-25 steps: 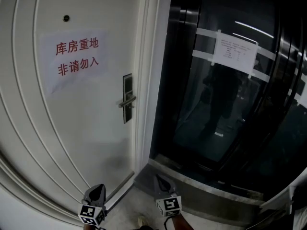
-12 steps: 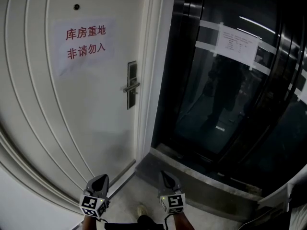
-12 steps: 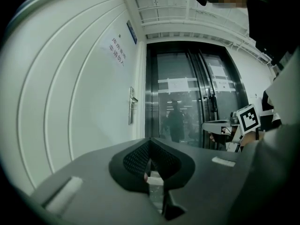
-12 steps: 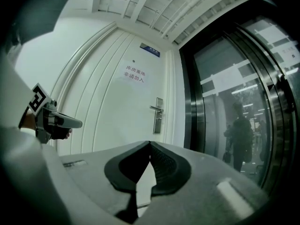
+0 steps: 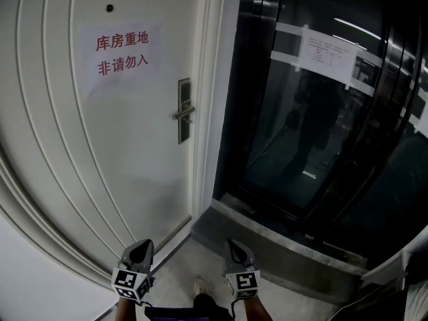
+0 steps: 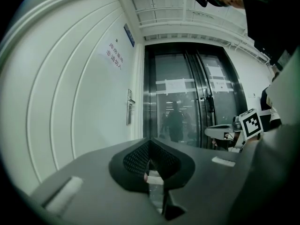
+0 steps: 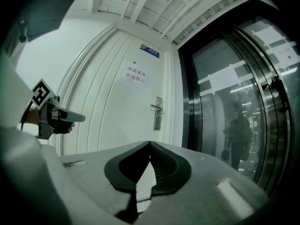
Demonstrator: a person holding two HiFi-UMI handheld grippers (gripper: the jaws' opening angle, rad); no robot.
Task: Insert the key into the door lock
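The white door (image 5: 127, 152) carries a dark lock plate with a lever handle (image 5: 183, 111), also seen small in the left gripper view (image 6: 129, 108) and the right gripper view (image 7: 158, 113). Both grippers are low, at the bottom of the head view and well short of the door. My left gripper (image 5: 138, 250) is shut; in its own view (image 6: 150, 144) a small pale piece with a silvery strip, apparently the key (image 6: 152, 177), sits between the pads. My right gripper (image 5: 235, 250) is shut with nothing in it (image 7: 149, 146).
A paper sign with red characters (image 5: 122, 52) hangs on the door under a peephole (image 5: 109, 8). To the right stand dark glass doors (image 5: 314, 132) with a taped notice (image 5: 326, 53). A raised stone threshold (image 5: 267, 236) runs along their foot.
The door, sign and lock plate have slid upward and slightly right in the head view as I come closer. Both grippers stay low and shut.
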